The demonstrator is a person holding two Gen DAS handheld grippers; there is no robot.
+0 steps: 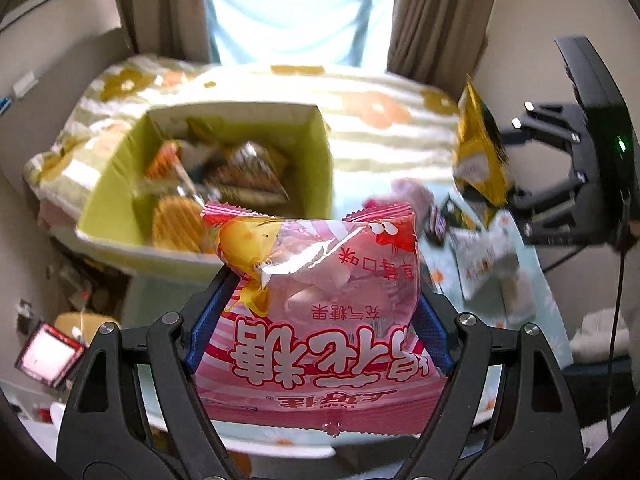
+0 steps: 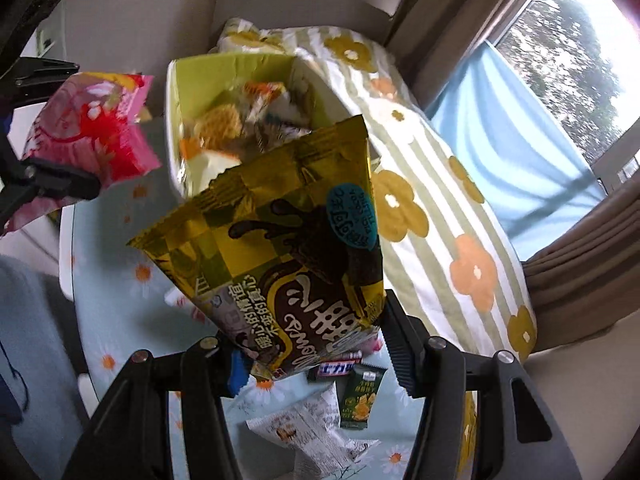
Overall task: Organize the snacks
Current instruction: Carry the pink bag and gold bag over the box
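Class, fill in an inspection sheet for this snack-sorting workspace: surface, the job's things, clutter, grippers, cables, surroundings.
Surface: table with daisy-print cover.
Job's things: green box with snacks inside; pink bag; gold bag; loose packets on the table.
Clutter: red-edged item on the floor.
Grippers: left gripper shut on pink bag; right gripper shut on gold bag.
Cables: black cable hanging.
Surroundings: flowered bedding, curtains, window.

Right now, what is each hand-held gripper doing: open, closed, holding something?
Left hand-held gripper: closed on the pink bag.
Right hand-held gripper: closed on the gold bag.
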